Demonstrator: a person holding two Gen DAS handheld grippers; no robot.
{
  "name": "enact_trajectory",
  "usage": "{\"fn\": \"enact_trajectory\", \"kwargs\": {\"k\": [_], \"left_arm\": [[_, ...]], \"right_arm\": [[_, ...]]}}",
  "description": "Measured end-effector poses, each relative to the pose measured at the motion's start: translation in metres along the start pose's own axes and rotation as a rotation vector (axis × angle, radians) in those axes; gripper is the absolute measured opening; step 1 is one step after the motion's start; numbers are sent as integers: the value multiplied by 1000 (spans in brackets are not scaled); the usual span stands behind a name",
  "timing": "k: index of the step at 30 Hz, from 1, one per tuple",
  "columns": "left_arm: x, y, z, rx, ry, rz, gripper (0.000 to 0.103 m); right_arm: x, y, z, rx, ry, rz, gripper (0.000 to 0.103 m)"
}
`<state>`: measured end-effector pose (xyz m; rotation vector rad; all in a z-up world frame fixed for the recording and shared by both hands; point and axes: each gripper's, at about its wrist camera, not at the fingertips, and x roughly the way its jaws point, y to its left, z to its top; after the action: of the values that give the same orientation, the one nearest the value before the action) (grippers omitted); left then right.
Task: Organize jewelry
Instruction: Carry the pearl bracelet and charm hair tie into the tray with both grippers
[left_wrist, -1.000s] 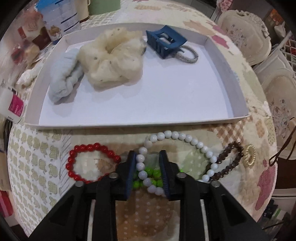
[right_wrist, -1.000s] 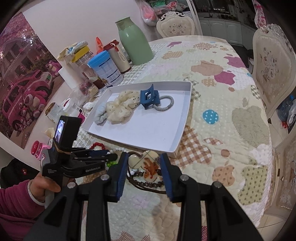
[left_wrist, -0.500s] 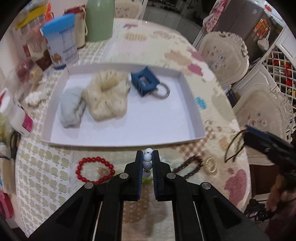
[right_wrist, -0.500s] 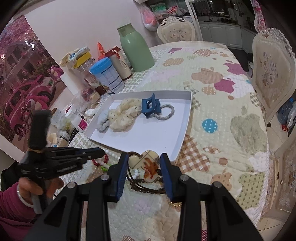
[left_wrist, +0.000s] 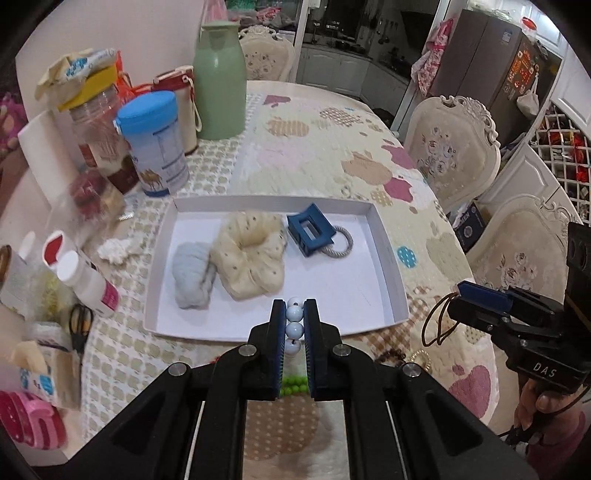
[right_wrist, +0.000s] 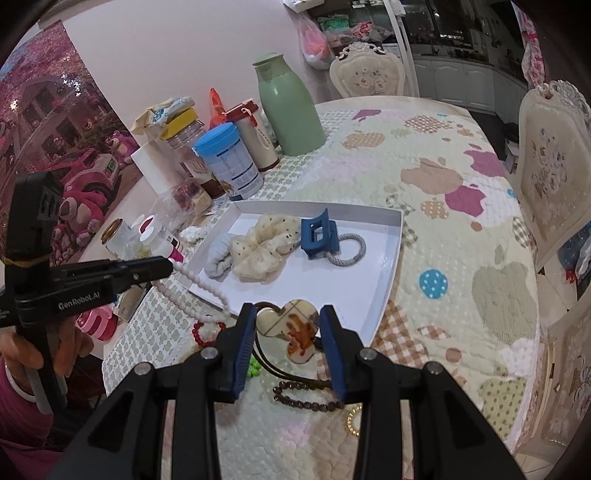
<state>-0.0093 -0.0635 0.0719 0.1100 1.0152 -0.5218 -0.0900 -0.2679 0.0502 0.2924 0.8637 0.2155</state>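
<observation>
My left gripper (left_wrist: 294, 314) is shut on a white bead necklace (left_wrist: 294, 321) and holds it above the table, just in front of the white tray (left_wrist: 391, 273). In the right wrist view the necklace (right_wrist: 199, 284) hangs from the left gripper (right_wrist: 170, 264) down to the table. My right gripper (right_wrist: 288, 325) is shut on a heart-shaped hair tie (right_wrist: 291, 326) with dark elastic loops, held above the table. The tray holds a cream scrunchie (left_wrist: 251, 254), a pale blue scrunchie (left_wrist: 194, 275), a blue claw clip (left_wrist: 310, 229) and a grey rope tie (left_wrist: 341, 243).
On the quilted cloth lie a red bead bracelet (right_wrist: 207, 330), green beads (right_wrist: 254, 365), a brown bead bracelet (right_wrist: 306, 397) and a gold ring (right_wrist: 352, 421). Bottles, a blue-lidded can (left_wrist: 157, 144) and a green flask (left_wrist: 219, 77) crowd the table's left. Chairs stand to the right.
My left gripper closed on the white necklace and lifted it off the table. Both grippers rose and pulled back from the table; the right one still holds the heart hair tie.
</observation>
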Motion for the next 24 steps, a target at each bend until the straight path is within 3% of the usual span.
{"fn": "enact_trajectory", "kwargs": {"k": [13,24], "left_arm": [[7,-13,19,52,-7,20,0],[40,-29,29,69,36,4,0]], "right_arm": [[12,0,13,-6,7,-15,36],[36,-15,23,20,36,-36,36]]}}
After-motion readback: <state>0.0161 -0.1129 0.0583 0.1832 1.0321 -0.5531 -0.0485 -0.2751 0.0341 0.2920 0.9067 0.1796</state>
